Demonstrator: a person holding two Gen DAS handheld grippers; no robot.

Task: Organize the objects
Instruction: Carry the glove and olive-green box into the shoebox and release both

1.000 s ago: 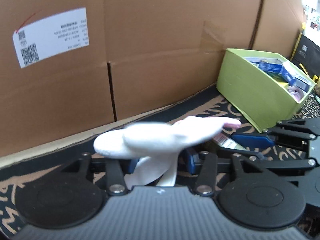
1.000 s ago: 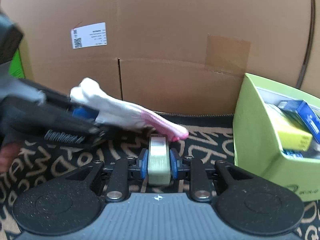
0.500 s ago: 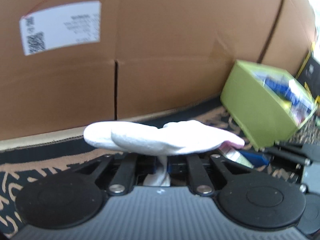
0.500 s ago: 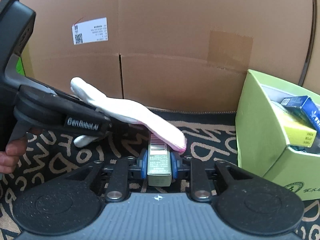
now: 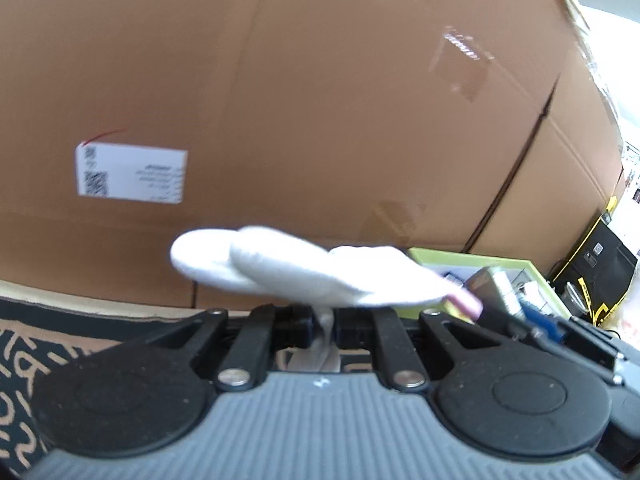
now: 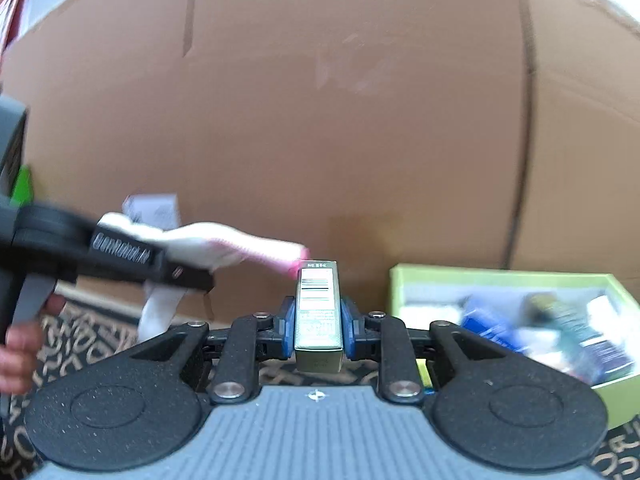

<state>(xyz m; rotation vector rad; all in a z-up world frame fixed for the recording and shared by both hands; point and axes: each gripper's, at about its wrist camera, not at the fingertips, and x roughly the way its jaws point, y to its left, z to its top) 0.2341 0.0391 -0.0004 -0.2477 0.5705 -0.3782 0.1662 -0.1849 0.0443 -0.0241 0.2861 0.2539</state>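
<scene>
My left gripper (image 5: 322, 322) is shut on a white sock with a pink tip (image 5: 304, 276), held up in the air. It also shows in the right wrist view (image 6: 224, 246), to the left. My right gripper (image 6: 318, 320) is shut on a small olive-grey box with a barcode (image 6: 318, 312), held upright above the mat. The box also shows in the left wrist view (image 5: 490, 284). The green bin (image 6: 500, 276) holding several packages sits low at the right, beside and below my right gripper. Its rim shows in the left wrist view (image 5: 460, 258).
A tall cardboard wall (image 6: 360, 120) with a white label (image 5: 132, 176) fills the back. A black mat with tan letters (image 5: 16, 344) covers the table. A black and yellow case (image 5: 600, 264) stands at the far right.
Both grippers have risen well above the mat with their loads. The green bin now sits lower in both views and its open top shows.
</scene>
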